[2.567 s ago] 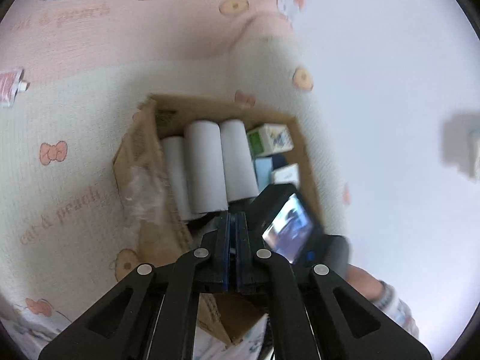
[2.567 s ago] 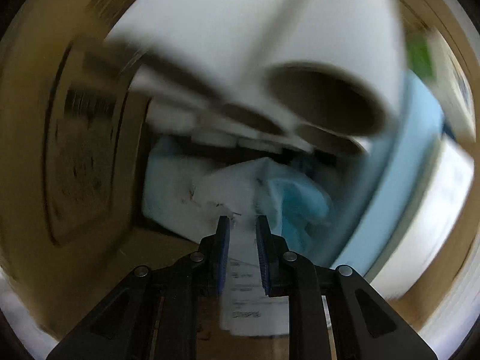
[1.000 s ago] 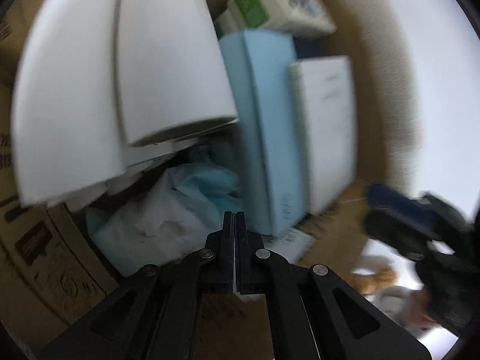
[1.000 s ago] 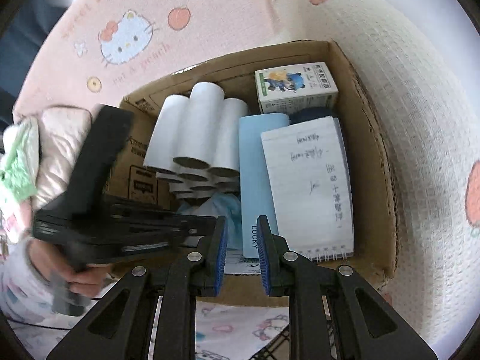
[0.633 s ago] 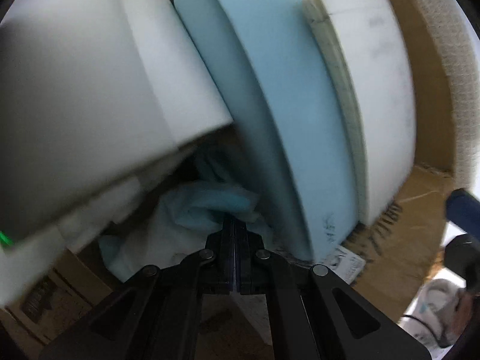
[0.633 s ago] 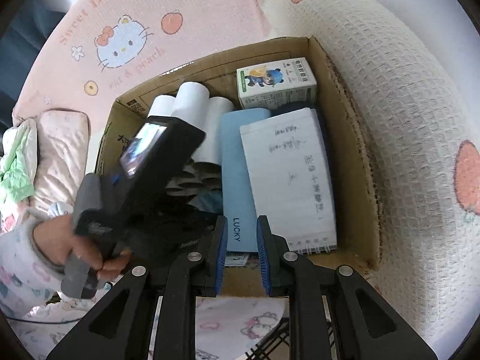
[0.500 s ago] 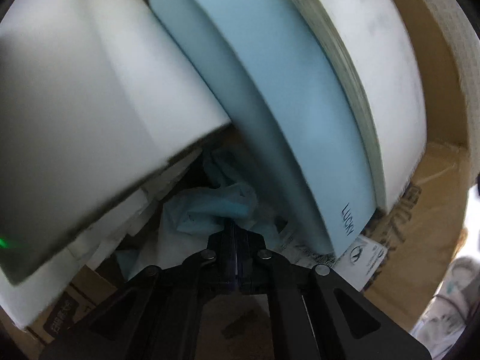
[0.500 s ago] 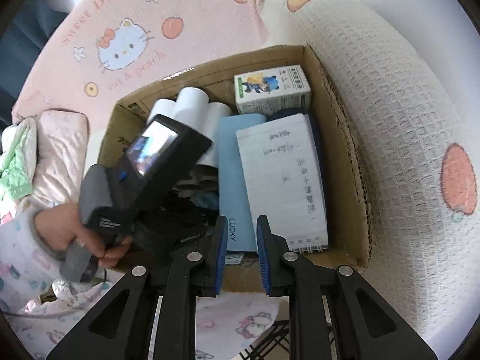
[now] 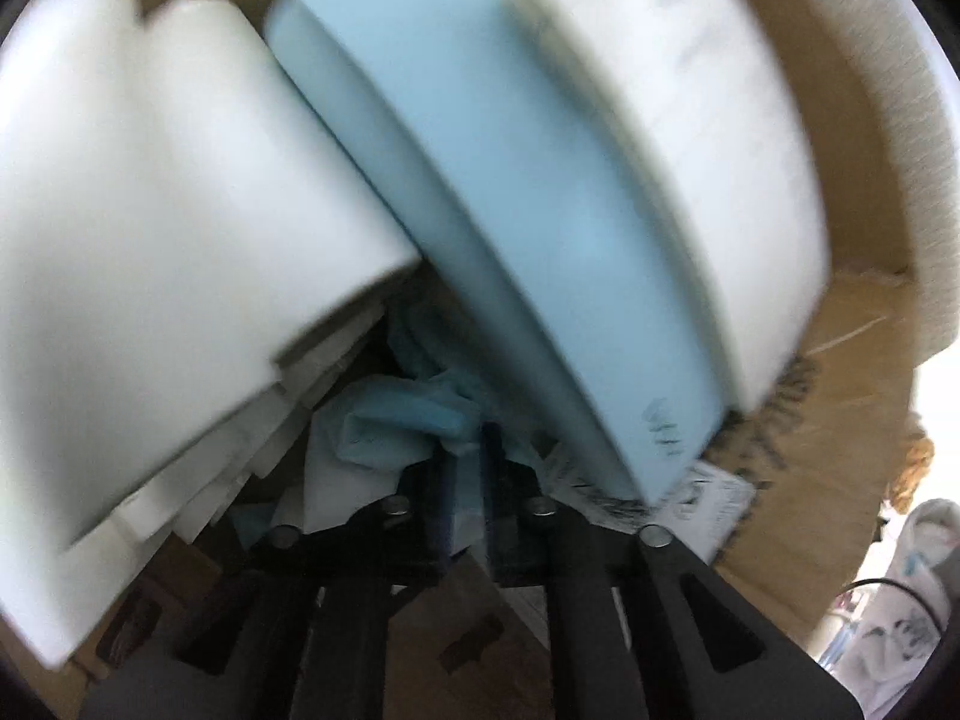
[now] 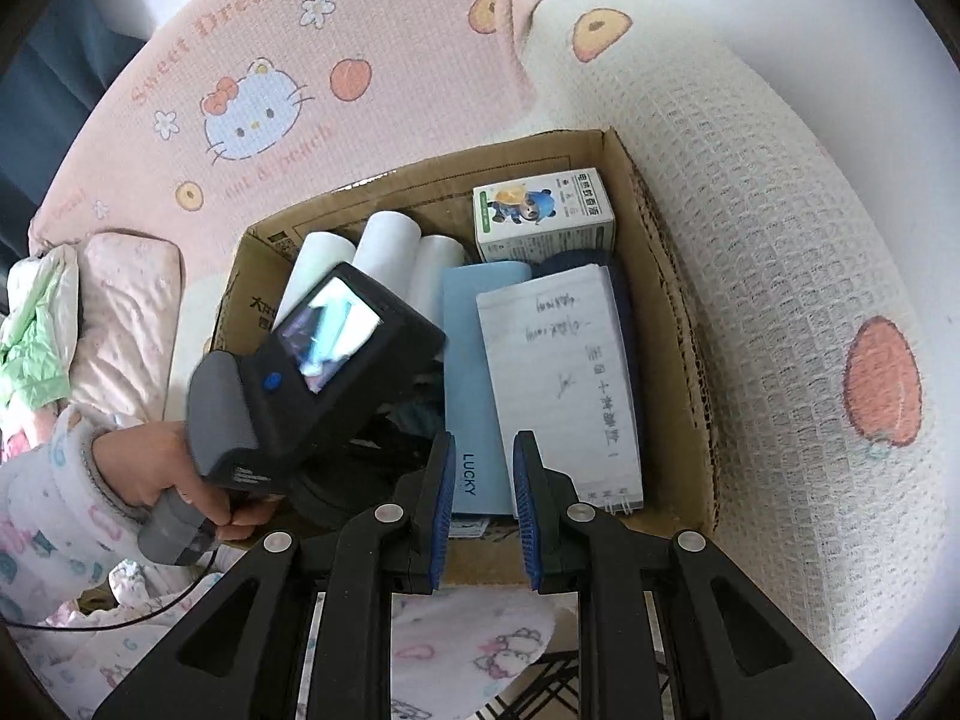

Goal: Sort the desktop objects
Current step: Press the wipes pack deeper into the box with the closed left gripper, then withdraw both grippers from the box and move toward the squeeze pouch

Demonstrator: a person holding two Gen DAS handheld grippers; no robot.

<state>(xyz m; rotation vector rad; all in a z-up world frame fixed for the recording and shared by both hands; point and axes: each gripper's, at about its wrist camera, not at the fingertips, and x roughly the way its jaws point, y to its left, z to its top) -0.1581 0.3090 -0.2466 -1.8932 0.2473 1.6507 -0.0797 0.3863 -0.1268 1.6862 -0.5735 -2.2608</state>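
A cardboard box [image 10: 678, 324] holds white paper rolls [image 10: 384, 246], a light blue "LUCKY" book [image 10: 474, 360], a white notebook [image 10: 564, 372] and a small green-and-white carton [image 10: 543, 216]. My left gripper [image 9: 465, 468] is deep in the box, its jaws slightly apart around a crumpled blue and white cloth [image 9: 396, 426] between the rolls [image 9: 162, 210] and the blue book [image 9: 510, 228]. My right gripper [image 10: 480, 510] is open and empty above the box's near edge, looking down on the left gripper's body [image 10: 300, 384].
The box sits on a pink and cream Hello Kitty blanket [image 10: 252, 102]. A paper slip [image 9: 714, 492] lies on the box floor under the blue book. Folded clothes [image 10: 72, 324] lie to the left of the box.
My left gripper has pushed deeper into the box and its jaws have parted slightly around the blue cloth. My right gripper has drawn back a little and stays open.
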